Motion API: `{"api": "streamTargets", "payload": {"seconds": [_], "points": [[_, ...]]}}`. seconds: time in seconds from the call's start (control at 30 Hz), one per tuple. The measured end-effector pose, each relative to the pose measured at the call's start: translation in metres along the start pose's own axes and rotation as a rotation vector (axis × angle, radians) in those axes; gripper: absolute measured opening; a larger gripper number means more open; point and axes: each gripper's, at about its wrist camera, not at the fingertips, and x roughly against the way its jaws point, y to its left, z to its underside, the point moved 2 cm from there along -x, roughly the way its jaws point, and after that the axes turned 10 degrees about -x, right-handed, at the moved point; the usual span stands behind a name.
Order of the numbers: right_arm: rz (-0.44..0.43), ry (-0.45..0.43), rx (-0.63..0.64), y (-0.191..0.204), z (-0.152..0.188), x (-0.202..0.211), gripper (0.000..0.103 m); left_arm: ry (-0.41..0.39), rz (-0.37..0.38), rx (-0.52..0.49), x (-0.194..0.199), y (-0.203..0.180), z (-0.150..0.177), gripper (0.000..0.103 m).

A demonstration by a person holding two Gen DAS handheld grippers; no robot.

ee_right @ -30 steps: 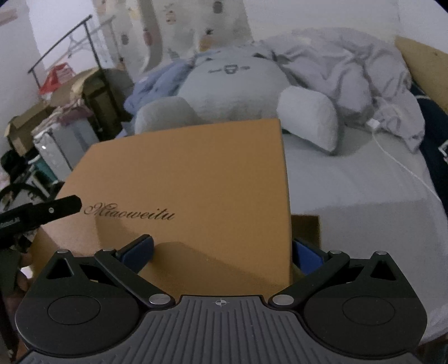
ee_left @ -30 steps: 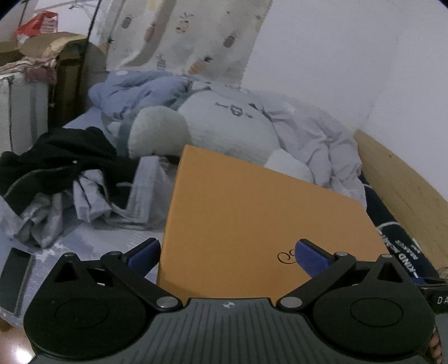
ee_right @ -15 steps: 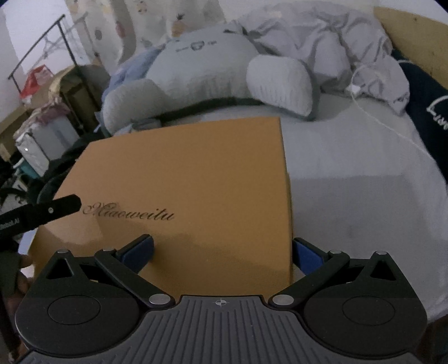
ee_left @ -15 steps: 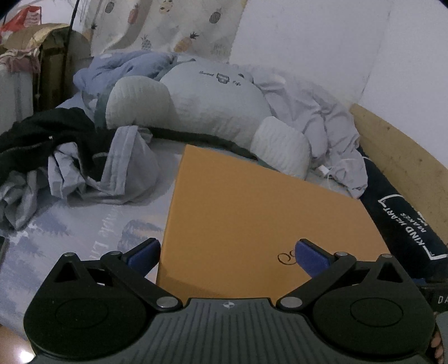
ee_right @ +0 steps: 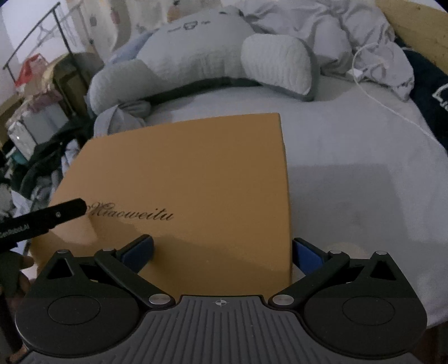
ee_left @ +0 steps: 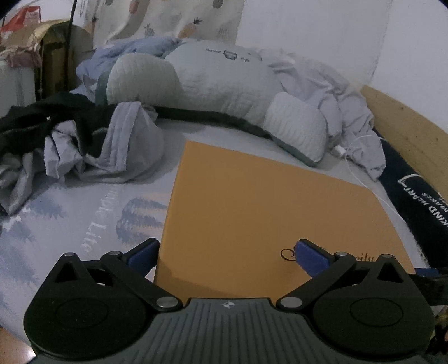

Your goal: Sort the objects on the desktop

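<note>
Orange box (ee_right: 196, 190) (above the bed (ee_right: 350, 156)) gripped by left tool (ee_left: 226, 253) and right tool (ee_right: 222, 250).

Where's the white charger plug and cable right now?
The white charger plug lies on the bed at upper right of the right wrist view, beside the crumpled grey blanket, right of the plush cushion; its cable trails toward the bed's right edge.

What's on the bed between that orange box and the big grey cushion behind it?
Nothing: in the right wrist view, only bare grey sheet separates the orange box from the grey cushion. A white cable lies farther right.
</note>
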Motion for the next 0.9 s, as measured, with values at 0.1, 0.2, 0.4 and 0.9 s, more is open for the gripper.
{"api": "streamTargets", "payload": {"seconds": [0.1, 0.2, 0.4, 0.9], "points": [[0.004, -0.011, 0.001, -0.001, -0.002, -0.002, 0.103, 0.003, 0.009, 0.005, -0.002, -0.001, 0.003, 0.103], [0.011, -0.013, 0.009, -0.002, -0.001, -0.006, 0.103, -0.004, 0.021, 0.005, -0.003, 0.0, 0.008, 0.103], [-0.002, -0.022, 0.01, -0.008, -0.005, -0.01, 0.103, -0.025, 0.04, 0.01, -0.004, 0.003, 0.009, 0.103], [0.004, -0.009, 0.044, -0.001, 0.002, -0.006, 0.103, -0.01, 0.049, 0.013, -0.008, 0.009, 0.012, 0.103]]}}
